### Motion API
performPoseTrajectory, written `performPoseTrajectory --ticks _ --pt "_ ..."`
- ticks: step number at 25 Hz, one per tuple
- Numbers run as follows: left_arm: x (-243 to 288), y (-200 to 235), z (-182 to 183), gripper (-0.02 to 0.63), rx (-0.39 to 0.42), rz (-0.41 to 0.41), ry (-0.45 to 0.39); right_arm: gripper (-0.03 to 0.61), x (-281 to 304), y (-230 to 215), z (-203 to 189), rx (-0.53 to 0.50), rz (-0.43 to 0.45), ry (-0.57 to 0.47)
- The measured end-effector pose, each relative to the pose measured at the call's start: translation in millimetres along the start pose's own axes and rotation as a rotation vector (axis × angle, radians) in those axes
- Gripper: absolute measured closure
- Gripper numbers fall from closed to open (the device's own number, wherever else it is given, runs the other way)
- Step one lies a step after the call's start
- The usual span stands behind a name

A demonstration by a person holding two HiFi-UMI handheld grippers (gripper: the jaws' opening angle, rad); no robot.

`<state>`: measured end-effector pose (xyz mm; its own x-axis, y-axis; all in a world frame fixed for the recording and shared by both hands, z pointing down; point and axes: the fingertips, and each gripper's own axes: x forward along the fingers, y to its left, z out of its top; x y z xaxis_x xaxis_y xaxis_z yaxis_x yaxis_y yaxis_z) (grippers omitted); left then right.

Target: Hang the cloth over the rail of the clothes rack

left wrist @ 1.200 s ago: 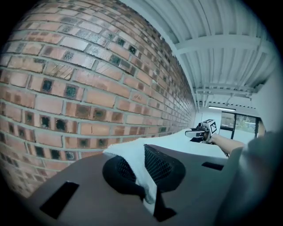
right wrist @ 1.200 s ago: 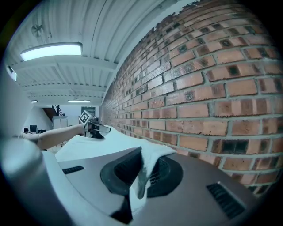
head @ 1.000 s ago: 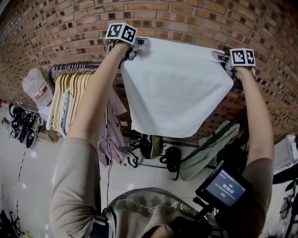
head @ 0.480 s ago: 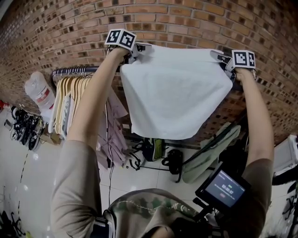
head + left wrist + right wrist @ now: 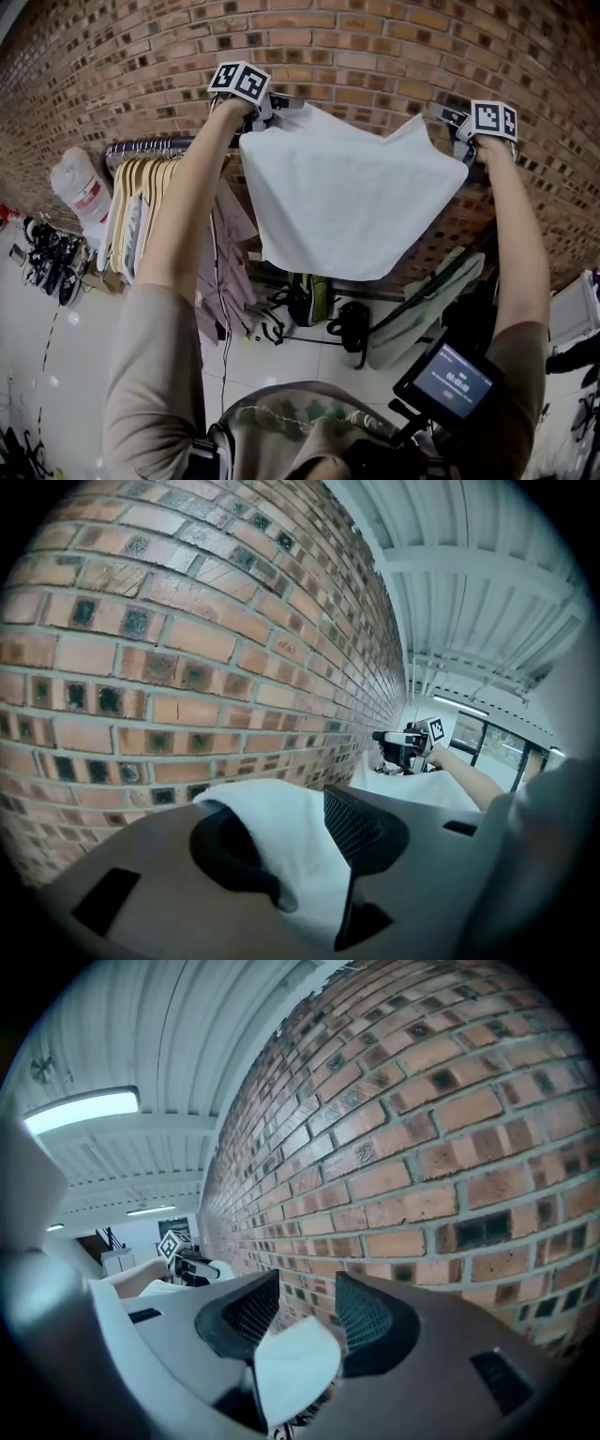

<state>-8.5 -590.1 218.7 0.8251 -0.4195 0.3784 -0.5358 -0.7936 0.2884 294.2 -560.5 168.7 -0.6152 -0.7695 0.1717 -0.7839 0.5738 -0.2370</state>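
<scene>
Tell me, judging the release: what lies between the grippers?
The white fabric cloth, in head view, from left gripper to right gripper; corners lie between both just-opened jaws.

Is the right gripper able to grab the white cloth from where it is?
Probably yes: the right gripper has just been opening its jaws, and a corner of the cloth lies between them, nothing in the way.

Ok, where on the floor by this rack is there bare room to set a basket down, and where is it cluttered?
Bare tile lies at lower left, between the shoes and the person's left sleeve; a narrower strip runs between the bags and the person. It is crowded under the cloth, where the bags stand, and around the hangers.
</scene>
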Motion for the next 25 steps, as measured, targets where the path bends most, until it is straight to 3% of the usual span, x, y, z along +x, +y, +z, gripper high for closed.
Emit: performPoseTrajectory --ticks 8,10,11,14,19,25 --pt "2 1 -18 0.451 -0.009 -0.028 0.095 0.413 7 11 -13 -0.052 0.002 0.062" --pt "9 -8 -26 0.218 -0.017 -0.08 0.135 0.413 8 16 -15 -0.064 0.015 0.066" --pt "13 -13 -29 0.199 -0.014 -0.1 0.153 0.413 8 17 -15 -0.071 0.019 0.069" --pt "17 -16 -22 0.199 -0.011 -0.108 0.131 0.414 5 15 -13 -0.084 0.011 0.06" --pt "8 -1 -11 0.201 -0.014 -0.035 0.063 0.413 0 10 -6 -0.066 -0.006 0.014" --pt "9 -7 -31 0.194 0.019 -0.08 0.175 0.414 8 21 -8 -0.097 0.009 0.019"
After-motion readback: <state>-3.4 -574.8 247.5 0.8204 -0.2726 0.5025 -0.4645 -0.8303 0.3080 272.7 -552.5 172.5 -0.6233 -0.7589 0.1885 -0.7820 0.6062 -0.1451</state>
